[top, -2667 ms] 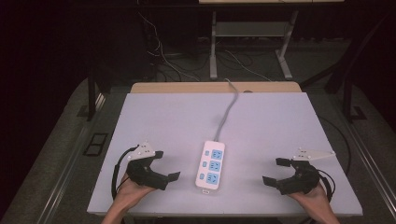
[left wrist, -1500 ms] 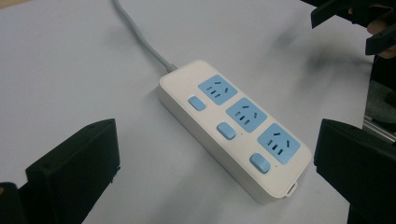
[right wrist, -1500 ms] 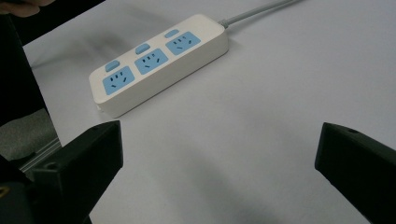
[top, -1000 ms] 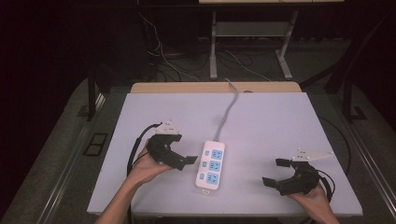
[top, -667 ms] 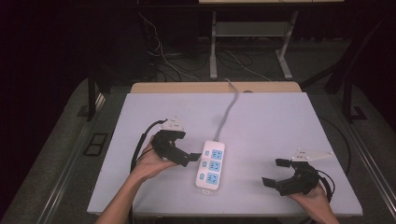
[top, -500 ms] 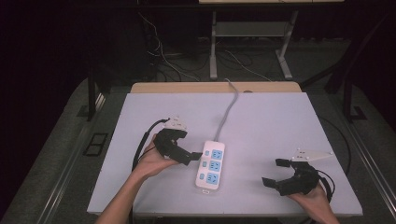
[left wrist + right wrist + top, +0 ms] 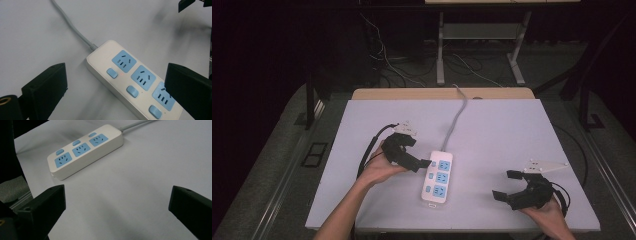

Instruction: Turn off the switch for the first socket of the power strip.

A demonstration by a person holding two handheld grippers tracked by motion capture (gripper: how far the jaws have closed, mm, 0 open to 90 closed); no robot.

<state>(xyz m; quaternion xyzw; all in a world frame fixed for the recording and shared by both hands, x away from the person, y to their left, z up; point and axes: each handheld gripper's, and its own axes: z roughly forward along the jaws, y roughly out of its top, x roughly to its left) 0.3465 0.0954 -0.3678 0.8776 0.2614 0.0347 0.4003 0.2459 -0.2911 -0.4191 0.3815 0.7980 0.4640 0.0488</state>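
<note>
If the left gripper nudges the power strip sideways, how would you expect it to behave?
The power strip looks like a rigid, flat plastic block, so it would probably slide, not tip. Its smooth casing may slip on the table. The grey cable looks flexible and might drag, pivoting that end.

The power strip [image 7: 437,177] is white, with three light-blue sockets [image 7: 143,77] and, beside each, a light-blue button [image 7: 132,91]. Its cord [image 7: 456,120] is grey. Under the strip, the table top [image 7: 492,130] is a plain pale lilac-grey with a tan wooden far edge. Both the left gripper [image 7: 416,152] and the right gripper [image 7: 507,184] are black, with black cables.
</note>
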